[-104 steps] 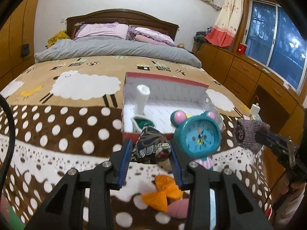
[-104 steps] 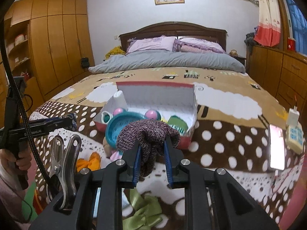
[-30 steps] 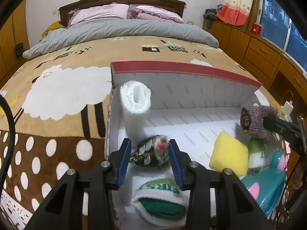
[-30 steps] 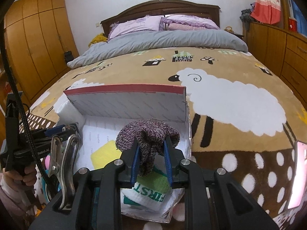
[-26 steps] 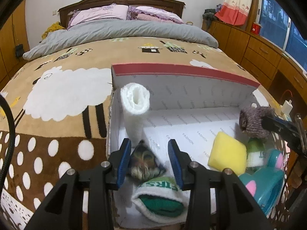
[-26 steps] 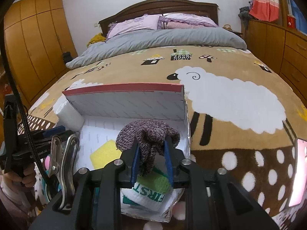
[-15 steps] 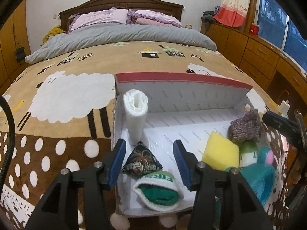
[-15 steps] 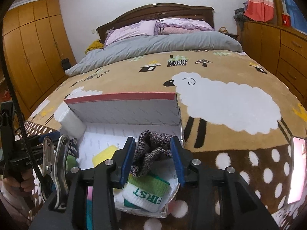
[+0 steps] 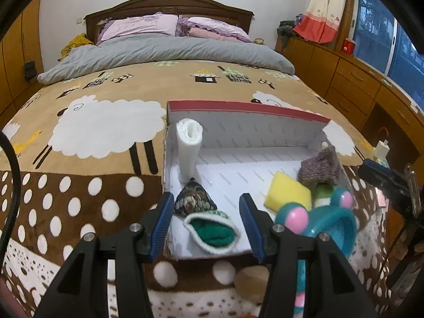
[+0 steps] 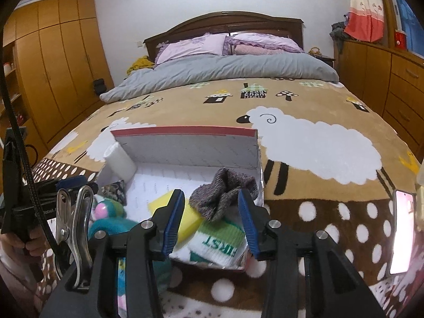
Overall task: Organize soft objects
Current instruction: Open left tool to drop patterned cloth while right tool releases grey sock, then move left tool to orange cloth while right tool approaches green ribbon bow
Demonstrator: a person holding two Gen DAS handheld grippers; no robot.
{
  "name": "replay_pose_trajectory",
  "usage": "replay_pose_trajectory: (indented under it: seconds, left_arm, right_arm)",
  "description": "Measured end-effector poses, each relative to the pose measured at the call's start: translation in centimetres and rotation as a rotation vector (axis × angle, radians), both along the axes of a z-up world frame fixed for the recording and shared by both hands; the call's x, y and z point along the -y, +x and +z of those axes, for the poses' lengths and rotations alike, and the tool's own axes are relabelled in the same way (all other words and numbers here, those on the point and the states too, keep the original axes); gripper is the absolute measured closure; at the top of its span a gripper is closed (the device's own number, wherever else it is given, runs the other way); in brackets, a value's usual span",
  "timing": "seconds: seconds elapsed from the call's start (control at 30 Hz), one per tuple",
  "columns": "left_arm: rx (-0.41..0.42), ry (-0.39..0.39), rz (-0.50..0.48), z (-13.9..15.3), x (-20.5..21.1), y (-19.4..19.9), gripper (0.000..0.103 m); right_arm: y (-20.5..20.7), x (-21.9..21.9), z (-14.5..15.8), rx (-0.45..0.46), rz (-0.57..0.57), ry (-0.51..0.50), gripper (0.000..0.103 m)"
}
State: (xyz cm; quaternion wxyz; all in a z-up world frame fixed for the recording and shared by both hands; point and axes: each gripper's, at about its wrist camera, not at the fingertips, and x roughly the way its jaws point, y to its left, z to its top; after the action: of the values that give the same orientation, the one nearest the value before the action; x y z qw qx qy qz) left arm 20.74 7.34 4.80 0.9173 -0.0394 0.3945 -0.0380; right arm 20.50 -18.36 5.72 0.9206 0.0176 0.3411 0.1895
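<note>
White cardboard box (image 9: 246,129) with a red rim sits on the bed (image 9: 106,137), on the sheep-print blanket near its foot edge. Contents, left to right in the left wrist view:
- white paper roll (image 9: 188,151) upright in the box's back-left corner
- dark patterned pouch (image 9: 194,198) just in front of the roll, by the left wall
- green-and-white rolled sock (image 9: 212,232) at the front edge, touching the pouch
- yellow sponge (image 9: 287,194) right of centre, tilted
- grey-purple knit sock (image 9: 319,168) against the right wall, resting on a green-striped sock (image 10: 220,241) marked FIRST

Teal toy clock (image 9: 331,220) with pink ears stands outside the box at its front-right corner.

Left hand-held gripper (image 9: 205,221): jaws spread, nothing pinched; pouch and green sock show between the blue pads without contact.

Right hand-held gripper (image 10: 210,217): jaws opening, knit sock lies loose in the box between the pads, not pressed.

White phone (image 10: 401,228) lies near the bed's right edge. Grey duvet (image 10: 225,71) and pillows at the head end.
</note>
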Motion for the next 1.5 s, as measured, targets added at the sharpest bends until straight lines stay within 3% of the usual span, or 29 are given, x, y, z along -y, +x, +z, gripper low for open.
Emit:
replay_pose_trajectory:
  seconds: [0.6, 1.5]
  left_arm:
    - [0.012, 0.012, -0.034, 1.3, 1.2, -6.8, 0.049]
    - [-0.118, -0.038, -0.074, -3.7, 2.8, -11.7, 0.049]
  right_arm:
    - [-7.1, -1.1, 1.1, 0.039, 0.059, -0.027, 0.060]
    - [-14.3, 0.4, -1.8, -0.014, 0.051, -0.049, 0.060]
